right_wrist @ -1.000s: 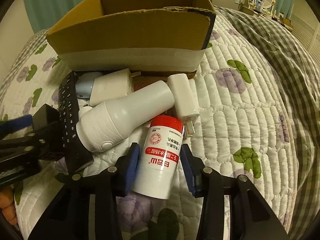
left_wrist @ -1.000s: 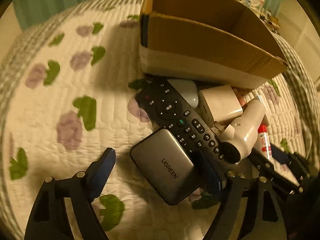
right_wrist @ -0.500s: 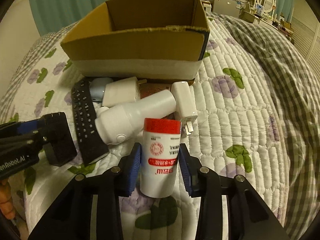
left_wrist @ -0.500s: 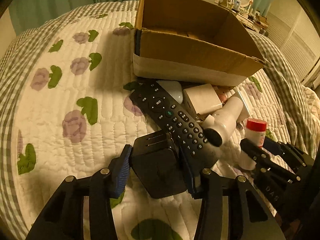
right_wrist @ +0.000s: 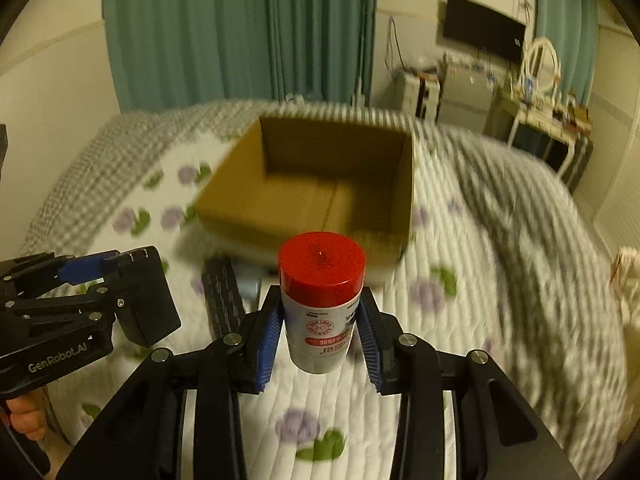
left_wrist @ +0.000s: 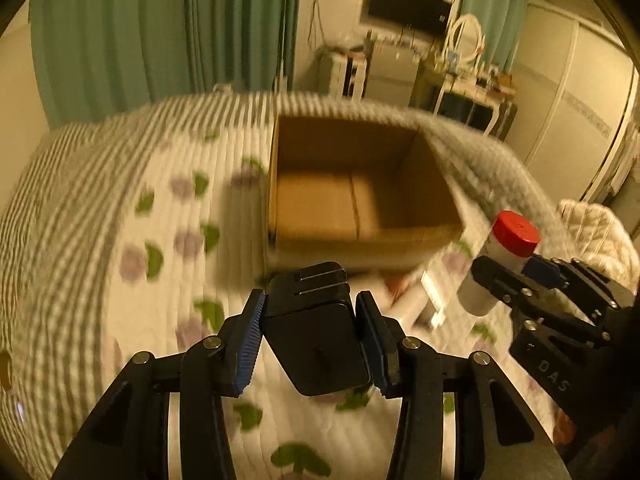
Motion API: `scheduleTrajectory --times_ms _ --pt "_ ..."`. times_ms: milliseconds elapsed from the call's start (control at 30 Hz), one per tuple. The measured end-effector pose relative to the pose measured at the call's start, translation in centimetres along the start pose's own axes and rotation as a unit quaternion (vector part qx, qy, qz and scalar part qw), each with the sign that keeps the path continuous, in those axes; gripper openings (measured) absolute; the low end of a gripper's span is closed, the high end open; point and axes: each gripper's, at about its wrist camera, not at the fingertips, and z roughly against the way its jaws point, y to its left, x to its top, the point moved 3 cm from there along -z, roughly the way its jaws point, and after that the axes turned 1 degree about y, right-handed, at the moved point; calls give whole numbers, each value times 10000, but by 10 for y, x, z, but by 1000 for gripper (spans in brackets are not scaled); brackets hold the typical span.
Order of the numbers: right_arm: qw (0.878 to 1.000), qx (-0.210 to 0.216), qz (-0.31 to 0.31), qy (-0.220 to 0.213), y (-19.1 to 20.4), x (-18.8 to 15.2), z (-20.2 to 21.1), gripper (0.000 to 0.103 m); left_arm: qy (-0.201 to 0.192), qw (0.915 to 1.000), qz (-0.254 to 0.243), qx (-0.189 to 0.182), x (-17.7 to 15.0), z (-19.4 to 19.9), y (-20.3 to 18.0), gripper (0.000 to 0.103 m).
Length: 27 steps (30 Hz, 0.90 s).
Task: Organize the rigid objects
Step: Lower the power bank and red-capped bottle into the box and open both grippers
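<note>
My left gripper is shut on a dark grey charger block and holds it in the air in front of an open cardboard box. My right gripper is shut on a white bottle with a red cap, also lifted short of the box. The bottle shows at the right of the left wrist view. The left gripper and block show at the left of the right wrist view. The box looks empty inside.
The box stands on a quilted bed with flower print. A black remote and white items lie on the quilt below the grippers. Green curtains, a wall TV and a dresser are beyond the bed.
Both grippers have risen off the quilt with their loads and tilted up toward the box. The left gripper closed on the charger block a second ago. The view is blurred by motion.
</note>
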Motion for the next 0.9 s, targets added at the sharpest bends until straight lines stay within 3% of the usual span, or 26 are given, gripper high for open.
scheduleTrajectory --times_ms 200,367,633,900 --pt "9992 13 84 -384 -12 62 7 36 -372 9991 -194 10 65 4 -6 46" --pt "9993 80 76 -371 -23 99 -17 36 -316 9988 -357 137 95 -30 -13 45" --pt "9998 128 141 -30 -31 105 -78 36 283 9988 -369 135 96 -112 -24 43" --pt "9995 202 119 225 -45 92 -121 36 492 9981 -355 131 92 -149 -23 43"
